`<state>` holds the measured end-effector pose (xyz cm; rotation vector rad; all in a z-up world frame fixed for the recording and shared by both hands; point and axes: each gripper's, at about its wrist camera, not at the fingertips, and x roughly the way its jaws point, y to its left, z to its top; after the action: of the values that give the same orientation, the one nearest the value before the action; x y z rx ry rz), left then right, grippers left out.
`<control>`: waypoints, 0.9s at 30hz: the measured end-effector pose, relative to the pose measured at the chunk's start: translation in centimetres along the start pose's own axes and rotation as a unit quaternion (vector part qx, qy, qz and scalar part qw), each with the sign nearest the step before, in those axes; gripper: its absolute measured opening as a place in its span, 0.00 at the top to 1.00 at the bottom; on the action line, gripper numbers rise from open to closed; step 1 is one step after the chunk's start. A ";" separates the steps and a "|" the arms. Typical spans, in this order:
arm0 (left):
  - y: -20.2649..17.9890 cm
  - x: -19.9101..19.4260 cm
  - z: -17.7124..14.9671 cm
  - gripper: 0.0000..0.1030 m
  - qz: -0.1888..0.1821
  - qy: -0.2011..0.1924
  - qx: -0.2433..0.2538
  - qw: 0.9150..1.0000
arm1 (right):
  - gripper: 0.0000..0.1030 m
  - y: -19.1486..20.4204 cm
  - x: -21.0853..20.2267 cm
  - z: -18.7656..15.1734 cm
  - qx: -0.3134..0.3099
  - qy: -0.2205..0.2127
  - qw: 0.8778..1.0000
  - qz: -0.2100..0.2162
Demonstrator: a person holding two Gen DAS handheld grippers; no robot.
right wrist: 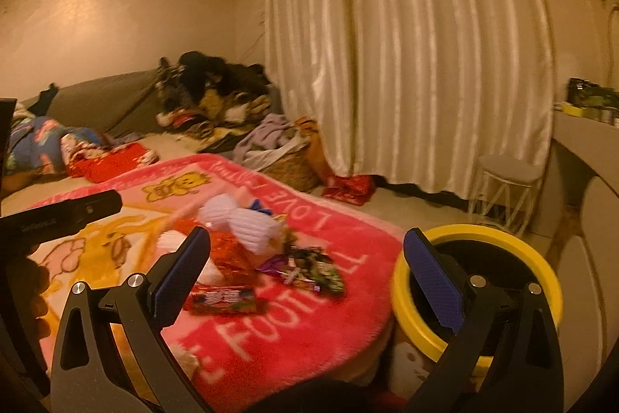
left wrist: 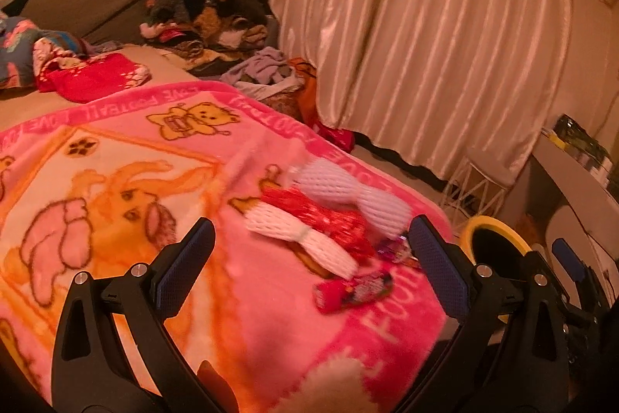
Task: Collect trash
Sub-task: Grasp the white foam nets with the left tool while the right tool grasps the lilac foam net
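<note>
While your left gripper (left wrist: 311, 250) and right gripper (right wrist: 307, 260) both hover with jaws spread wide and empty, the white foam fruit nets (left wrist: 301, 237) and shiny red candy wrappers (left wrist: 354, 291) lie on the pink fleece blanket (left wrist: 116, 188), near the yellow-rimmed black bin (right wrist: 503, 239).

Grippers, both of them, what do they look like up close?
Both match. The left gripper and right gripper each have two glossy black plastic arms with triangular cut-outs and silver round bolts. The fingers carry flat blue pads with a fine dotted texture. No cables, markings or sleeves are visible.
</note>
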<state>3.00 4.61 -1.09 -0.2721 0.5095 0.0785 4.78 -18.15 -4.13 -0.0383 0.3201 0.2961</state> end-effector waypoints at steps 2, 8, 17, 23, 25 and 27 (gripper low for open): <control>0.8 0.4 0.4 0.10 0.009 -0.001 -0.007 1.000 | 0.06 0.5 0.8 0.3 -0.005 0.004 1.000 0.015; 3.4 1.7 1.6 0.10 0.033 0.002 -0.027 0.999 | 0.06 1.8 3.9 1.3 -0.018 0.022 0.998 0.048; 5.6 6.5 1.6 0.11 0.009 0.061 -0.081 0.995 | 0.06 2.2 10.2 1.5 -0.052 0.077 0.993 0.065; 4.7 10.5 0.1 0.11 -0.010 0.119 -0.086 0.989 | 0.20 1.4 14.6 0.6 -0.056 0.133 0.987 0.076; 4.7 11.8 -0.4 0.13 -0.027 0.142 -0.104 0.984 | 0.27 1.2 15.7 0.2 -0.055 0.148 0.984 0.080; 4.5 12.8 -0.6 0.19 -0.035 0.155 -0.112 0.981 | 0.33 0.8 16.8 -0.2 -0.050 0.166 0.980 0.097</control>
<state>13.23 8.89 -8.97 -0.5280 0.8021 0.0246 19.74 -12.64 -9.60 -0.1564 0.6430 0.5000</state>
